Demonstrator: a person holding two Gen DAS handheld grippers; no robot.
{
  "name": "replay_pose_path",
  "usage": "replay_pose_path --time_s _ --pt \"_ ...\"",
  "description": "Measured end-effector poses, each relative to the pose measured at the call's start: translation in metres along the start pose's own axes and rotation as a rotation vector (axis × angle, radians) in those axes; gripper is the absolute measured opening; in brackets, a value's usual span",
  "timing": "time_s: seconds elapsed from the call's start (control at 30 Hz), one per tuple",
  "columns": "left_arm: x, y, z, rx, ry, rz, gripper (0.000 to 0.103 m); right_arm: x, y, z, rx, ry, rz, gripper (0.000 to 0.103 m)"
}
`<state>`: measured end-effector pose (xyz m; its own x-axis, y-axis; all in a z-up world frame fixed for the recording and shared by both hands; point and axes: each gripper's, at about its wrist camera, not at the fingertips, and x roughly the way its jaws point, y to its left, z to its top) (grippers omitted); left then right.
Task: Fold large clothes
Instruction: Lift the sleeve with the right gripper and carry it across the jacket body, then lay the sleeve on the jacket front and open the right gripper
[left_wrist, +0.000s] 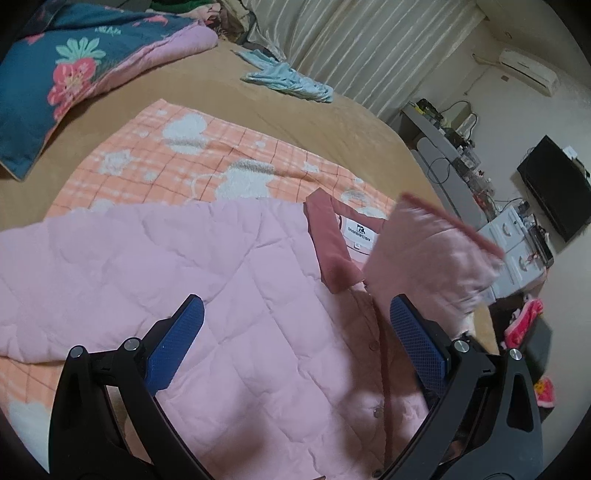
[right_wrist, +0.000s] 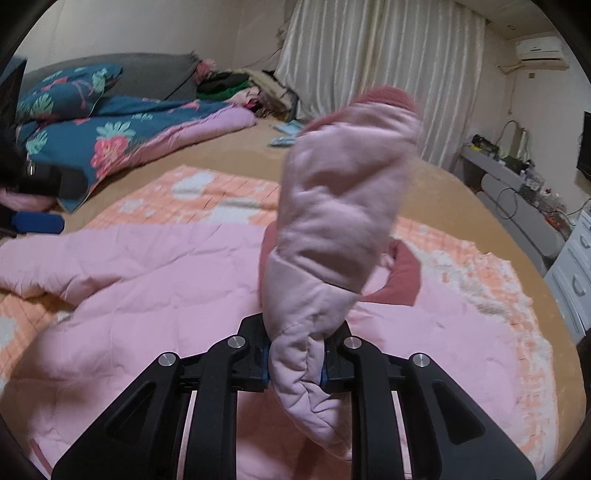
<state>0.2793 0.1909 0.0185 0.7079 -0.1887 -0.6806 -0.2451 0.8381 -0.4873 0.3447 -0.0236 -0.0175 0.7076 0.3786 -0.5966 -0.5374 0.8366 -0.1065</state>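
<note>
A pink quilted jacket is laid front-up on an orange checked blanket spread over a tan bed, with its dark pink collar and neck label exposed. The right gripper is clenched on a bunched length of the jacket's sleeve, which is held raised above the body of the garment with its dark pink cuff uppermost; the fabric is pinched between the blue pads and only a narrow twisted portion appears to be caught. The left gripper is released, its blue fingers standing wide apart over the jacket's chest beside the button placket, and nothing is seen between them. The step in hand is judged to be the laying of the sleeve across the jacket front. Several faults are foreseen. The padded fabric could slip from the narrow pinch and drop short of the intended line. The twist in the sleeve could be carried into the fold, leaving a lump. The body of the jacket, not being pinned by the open left gripper, could be dragged and creased as the sleeve is drawn over it.
</note>
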Motion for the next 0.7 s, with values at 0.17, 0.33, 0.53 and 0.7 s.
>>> replay_pose_path --time_s 0.17,0.33,0.53,0.7 --pt "0.005 0.007 -0.002 -0.038 0.014 -0.022 0.095 0.016 0.018 -0.009 -0.016 0.048 0.053 0.024" --pt "0.007 0.011 -0.005 -0.059 0.014 -0.050 0.095 0.022 0.036 -0.016 -0.037 0.079 0.102 0.041" --pt "0.023 0.011 -0.016 -0.074 0.072 -0.098 0.095 0.017 0.041 -0.026 0.010 0.134 0.232 0.077" --pt "0.046 0.010 -0.032 -0.062 0.142 -0.095 0.095 -0.010 0.025 -0.039 0.071 0.137 0.299 0.090"
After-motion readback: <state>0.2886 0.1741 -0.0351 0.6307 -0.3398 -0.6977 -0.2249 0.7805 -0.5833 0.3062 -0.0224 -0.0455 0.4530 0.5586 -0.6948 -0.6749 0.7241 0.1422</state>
